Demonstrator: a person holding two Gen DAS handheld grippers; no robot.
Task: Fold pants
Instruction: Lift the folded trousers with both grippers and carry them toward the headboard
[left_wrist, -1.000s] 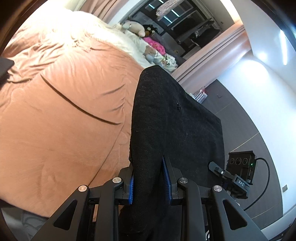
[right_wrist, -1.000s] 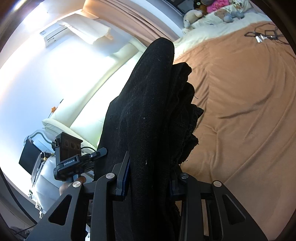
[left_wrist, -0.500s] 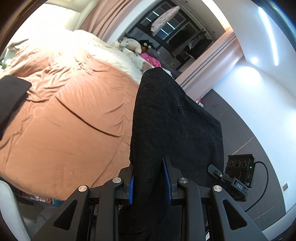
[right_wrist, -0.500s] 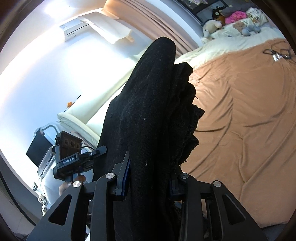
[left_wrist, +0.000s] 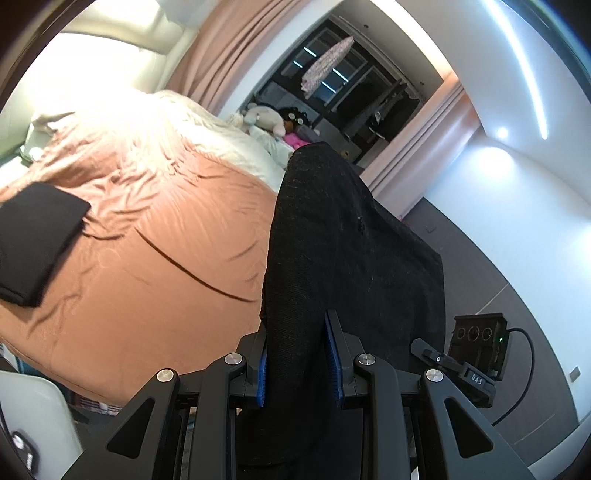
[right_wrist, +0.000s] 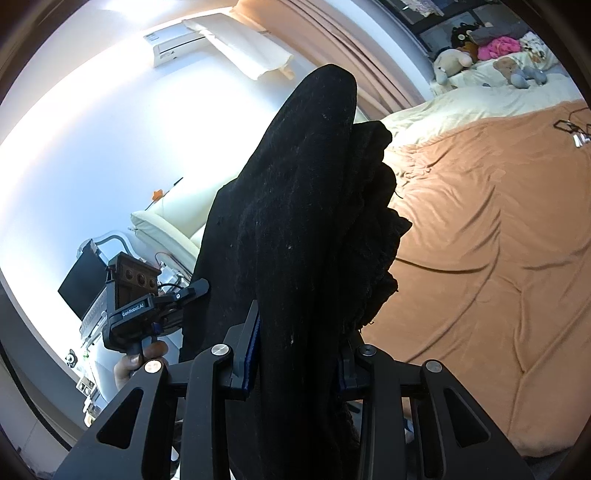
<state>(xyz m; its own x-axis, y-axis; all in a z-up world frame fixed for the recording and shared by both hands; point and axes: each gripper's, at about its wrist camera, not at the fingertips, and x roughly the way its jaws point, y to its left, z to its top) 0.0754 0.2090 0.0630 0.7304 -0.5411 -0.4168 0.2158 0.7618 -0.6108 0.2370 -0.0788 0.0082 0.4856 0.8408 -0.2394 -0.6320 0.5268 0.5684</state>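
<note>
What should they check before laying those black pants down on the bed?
1. Left tool clamped on pants: ok.
2. Right tool clamped on pants: ok.
3. Pants lifted off the bed: ok.
4. Free space on the bed ahead: ok.
5. Folded black cloth lies aside, at the left: ok.
6. Pants hanging flat, without bunching: not ok, the fabric at the right tool is crumpled.

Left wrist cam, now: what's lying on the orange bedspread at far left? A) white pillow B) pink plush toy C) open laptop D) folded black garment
D: a folded black garment lies flat on the orange bedspread near the left edge of the view, apart from the black pants clamped in the left gripper.
</note>
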